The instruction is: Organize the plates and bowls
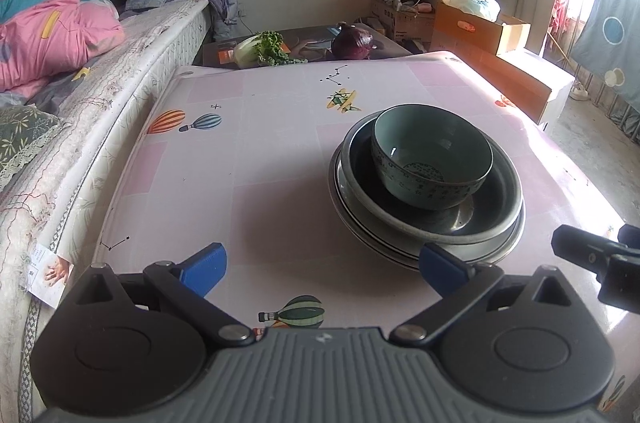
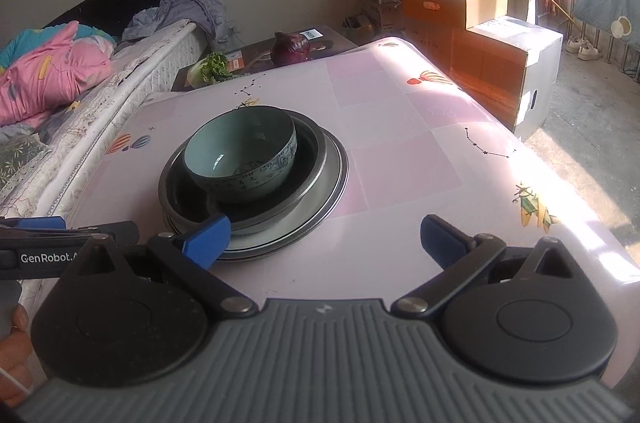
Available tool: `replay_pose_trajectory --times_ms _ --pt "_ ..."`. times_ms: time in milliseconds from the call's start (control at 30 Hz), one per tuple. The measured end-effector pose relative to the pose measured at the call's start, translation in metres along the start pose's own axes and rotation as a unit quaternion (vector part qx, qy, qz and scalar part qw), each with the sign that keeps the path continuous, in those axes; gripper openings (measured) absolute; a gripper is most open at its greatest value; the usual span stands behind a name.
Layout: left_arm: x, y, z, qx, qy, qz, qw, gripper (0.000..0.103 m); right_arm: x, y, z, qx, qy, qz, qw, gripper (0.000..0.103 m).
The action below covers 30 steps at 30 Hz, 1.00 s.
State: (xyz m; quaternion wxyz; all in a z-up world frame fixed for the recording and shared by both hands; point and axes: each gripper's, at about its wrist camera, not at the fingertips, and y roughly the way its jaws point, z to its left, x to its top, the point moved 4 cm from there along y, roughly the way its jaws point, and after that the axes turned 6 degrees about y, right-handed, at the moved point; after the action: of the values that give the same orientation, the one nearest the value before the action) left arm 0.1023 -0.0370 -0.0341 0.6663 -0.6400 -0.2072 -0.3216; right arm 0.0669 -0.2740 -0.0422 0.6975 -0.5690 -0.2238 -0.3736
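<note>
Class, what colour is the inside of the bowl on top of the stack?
Pale teal-green; the bowl shows best in the right wrist view.

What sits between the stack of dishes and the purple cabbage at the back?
Only bare tablecloth, printed with a small plane and star lines, lies between the stack and the cabbage; both wrist views show it.

One bowl [image 1: 431, 162] sat in one metal basin [image 1: 496, 219] on stacked plates [image 1: 360, 227]; their number was unclear.
</note>
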Motion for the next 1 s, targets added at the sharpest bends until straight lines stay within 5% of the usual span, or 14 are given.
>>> replay_pose_trajectory --times_ms 1000 --pt "-0.001 0.007 0.003 0.022 -0.012 0.027 0.9993 0.103 0.004 0.018 0.007 0.009 -0.014 0.020 1.000 0.102"
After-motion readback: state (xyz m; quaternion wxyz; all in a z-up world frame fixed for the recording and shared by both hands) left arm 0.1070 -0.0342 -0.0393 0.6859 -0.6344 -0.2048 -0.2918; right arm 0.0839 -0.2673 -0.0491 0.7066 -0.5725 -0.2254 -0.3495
